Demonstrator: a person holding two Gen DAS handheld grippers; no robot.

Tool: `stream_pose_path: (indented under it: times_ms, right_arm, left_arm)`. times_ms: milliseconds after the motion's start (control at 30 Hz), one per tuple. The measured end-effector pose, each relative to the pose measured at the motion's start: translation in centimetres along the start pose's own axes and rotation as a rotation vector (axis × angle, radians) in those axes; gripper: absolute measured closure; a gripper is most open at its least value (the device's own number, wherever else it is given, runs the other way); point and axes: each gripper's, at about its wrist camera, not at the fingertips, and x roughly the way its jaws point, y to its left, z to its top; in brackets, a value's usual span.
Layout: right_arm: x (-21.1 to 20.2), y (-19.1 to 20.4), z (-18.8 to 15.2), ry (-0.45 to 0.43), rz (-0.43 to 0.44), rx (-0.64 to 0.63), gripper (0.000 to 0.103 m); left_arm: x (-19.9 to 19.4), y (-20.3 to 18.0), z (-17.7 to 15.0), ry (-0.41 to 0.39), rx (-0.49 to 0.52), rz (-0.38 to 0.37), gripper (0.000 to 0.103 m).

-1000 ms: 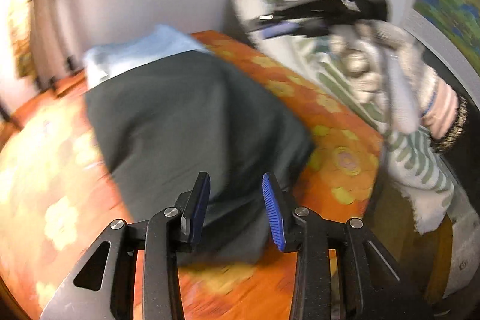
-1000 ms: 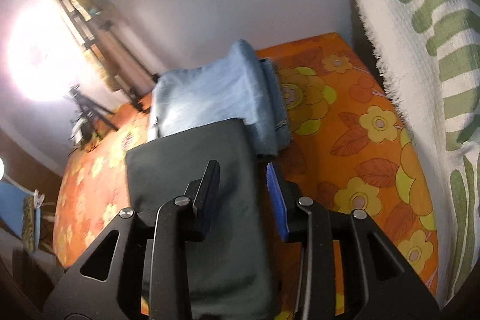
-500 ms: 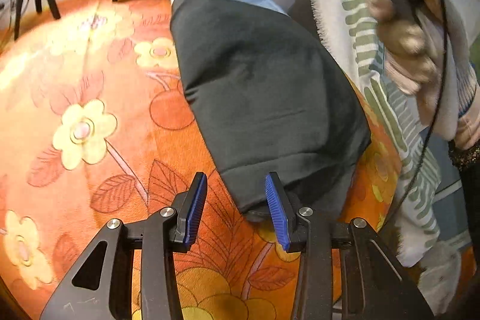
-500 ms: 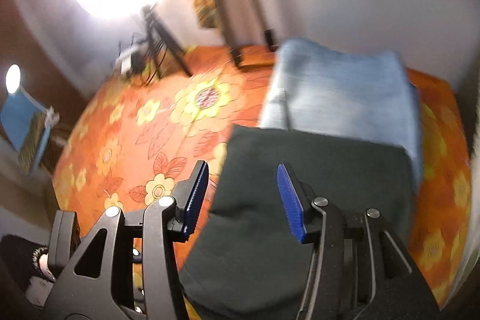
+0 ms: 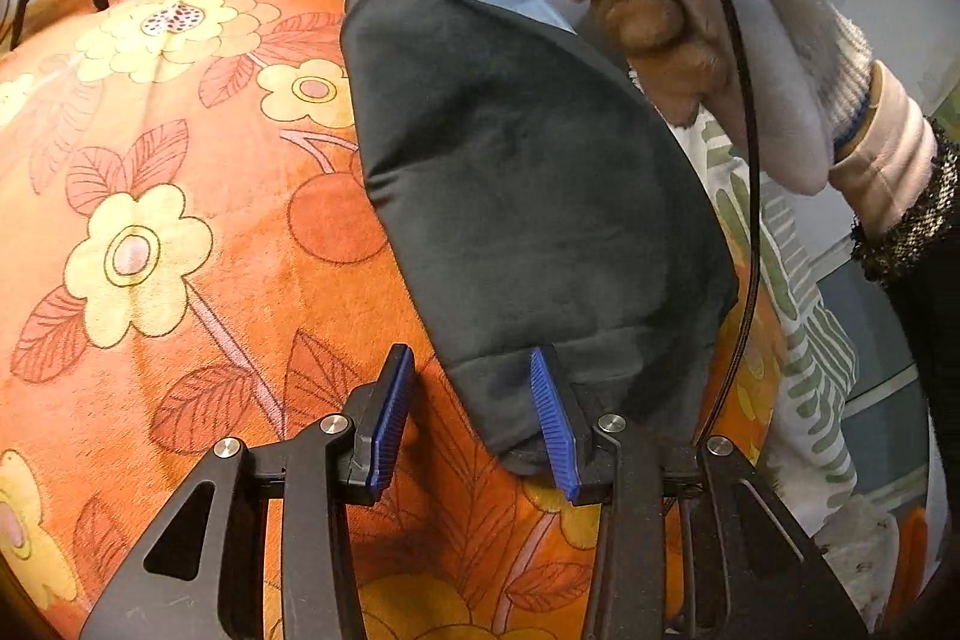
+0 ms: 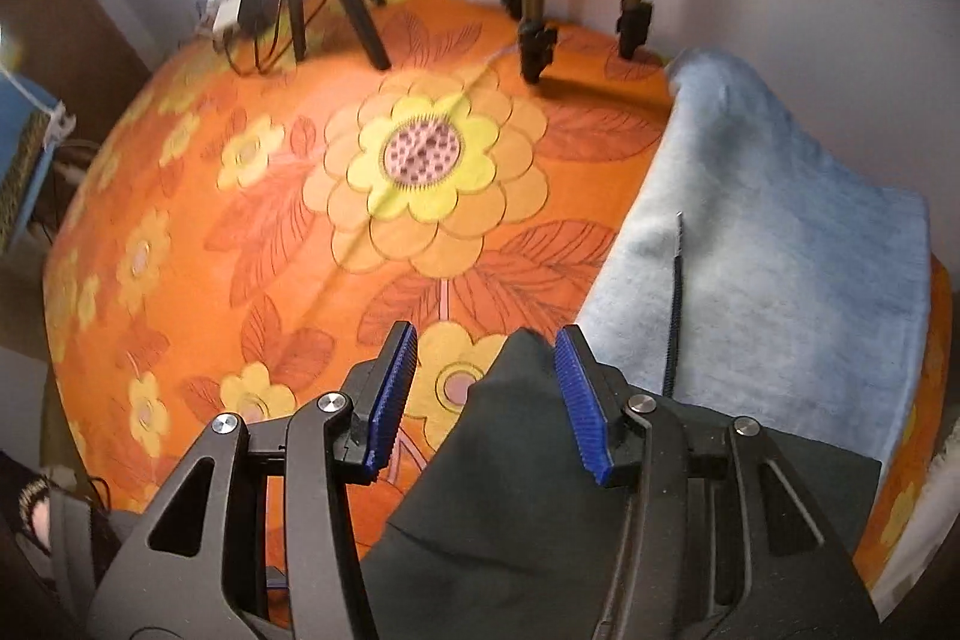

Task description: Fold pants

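Both grippers unclenched | dark pants (image 5: 528,196) folded | floral cloth (image 5: 180,232) beneath

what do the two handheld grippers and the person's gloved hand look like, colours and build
Both the left gripper and the right gripper have black skeletal frames with triangular cut-outs and silver pivot screws. Their fingers carry ribbed blue pads. In the left wrist view, a thin black cable runs past a hand in a grey knit glove with brown fingertips, over a pale pink cuff and a dark speckled sleeve.

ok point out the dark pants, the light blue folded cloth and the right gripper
dark pants (image 5: 528,196), left wrist view, middle of the top panel
light blue folded cloth (image 6: 780,280), right wrist view, its upper face
right gripper (image 6: 483,397), right wrist view, midway between fingertips
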Motion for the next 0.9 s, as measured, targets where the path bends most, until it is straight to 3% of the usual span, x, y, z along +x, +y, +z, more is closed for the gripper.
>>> stream_pose_path:
  times_ms: [67,100,133,167,267,400,600,733,833,900]
  right_arm:
    - [0.4,0.2,-0.3,0.013,-0.016,-0.027,0.054]
    - [0.5,0.2,-0.5,0.017,-0.013,-0.032,0.063]
    - [0.3,0.2,-0.6,0.016,-0.021,-0.039,0.069]
    - [0.3,0.2,-0.7,0.014,-0.032,-0.042,0.082]
    - [-0.3,-0.4,-0.7,-0.005,-0.034,-0.013,0.093]
    - [-0.4,-0.4,-0.7,-0.032,-0.073,-0.001,0.097]
    - [0.2,-1.2,-0.5,-0.047,-0.129,0.074,0.097]
    - [-2.2,-2.8,-1.0,-0.131,-0.13,0.18,0.095]
    - [-4.9,-3.8,-2.0,-0.195,-0.134,0.242,0.088]
    - [-6.6,-4.2,-2.7,-0.228,-0.117,0.276,0.075]
  left_arm:
    - [0.0,-0.1,0.1,-0.003,0.0,-0.002,0.068]
    - [0.1,-0.2,0.1,-0.004,0.004,-0.001,0.074]
    - [0.2,-0.3,0.1,0.0,0.008,-0.001,0.09]
    - [0.3,-0.5,0.0,-0.001,0.013,0.0,0.093]
    - [0.2,-1.4,-0.4,-0.017,0.048,0.012,0.097]
    - [-0.1,-2.3,-0.7,-0.018,0.096,0.028,0.098]
    - [-0.3,-3.2,-1.0,0.022,0.139,0.063,0.098]
    - [-1.6,-4.0,-1.2,0.009,0.187,0.099,0.096]
    - [-3.0,-4.4,-0.9,-0.012,0.211,0.133,0.096]
    - [-4.4,-4.7,-0.5,-0.043,0.229,0.159,0.096]
